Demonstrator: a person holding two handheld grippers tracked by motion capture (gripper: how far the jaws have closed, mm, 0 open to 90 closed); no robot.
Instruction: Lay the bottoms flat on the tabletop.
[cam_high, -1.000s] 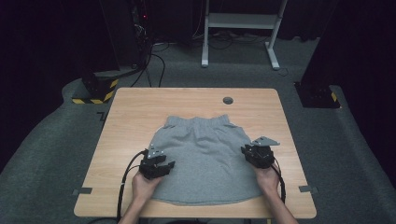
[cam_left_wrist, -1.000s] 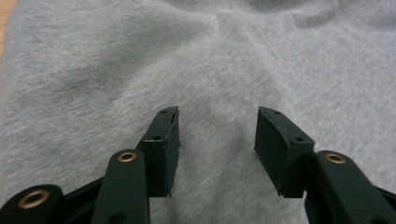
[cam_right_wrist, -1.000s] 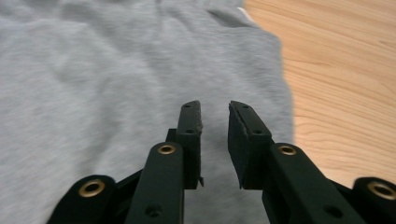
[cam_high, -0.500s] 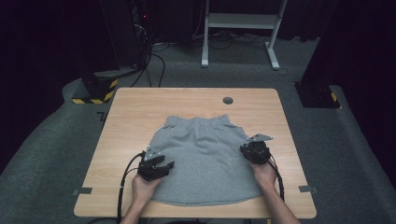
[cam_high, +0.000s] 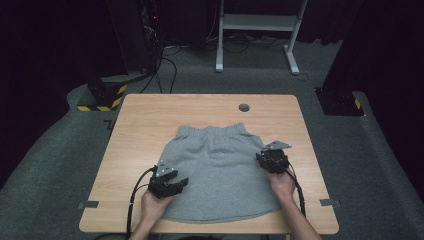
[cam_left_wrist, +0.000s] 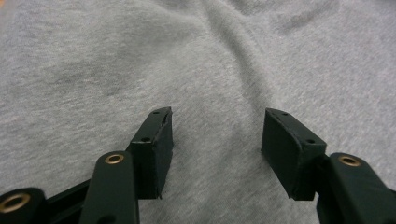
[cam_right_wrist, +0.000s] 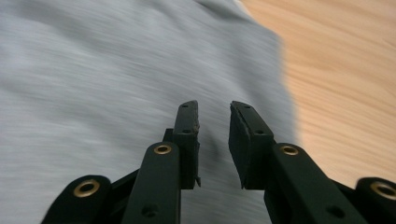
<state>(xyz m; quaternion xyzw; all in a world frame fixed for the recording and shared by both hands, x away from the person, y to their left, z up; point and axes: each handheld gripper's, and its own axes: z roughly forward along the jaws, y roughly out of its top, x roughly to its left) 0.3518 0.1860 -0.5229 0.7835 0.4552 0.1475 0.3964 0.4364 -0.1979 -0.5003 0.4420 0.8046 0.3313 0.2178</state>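
One grey garment (cam_high: 222, 172), a skirt or pair of shorts by the look of it, is spread flat at the centre of the worktop (cam_high: 150, 120), waistband towards twelve o'clock and hem towards six. The left gripper (cam_high: 181, 183) is held low over the cloth's edge at about eight o'clock, and in the left gripper view its fingers (cam_left_wrist: 158, 144) are seen well apart; they have just been opening, with bare fleece below them and nothing pinched between. The right gripper (cam_high: 264, 159) is parked on the garment's edge at about three o'clock. Its fingers (cam_right_wrist: 189, 135) stand a narrow gap apart and have just been opening too; no fold is caught between them, the cloth edge lying just beneath.

The risks from here are judged as follows. If the left fingers are closed too high, nothing but air is taken; if pressed too deep, both layers may be bunched and a wrinkle dragged across the flat panel. On the right, the narrow gap could slide off the edge onto bare wood.

The count: one garment, two grippers, one small dark round fitting (cam_high: 244, 107) in the worktop at twelve o'clock.
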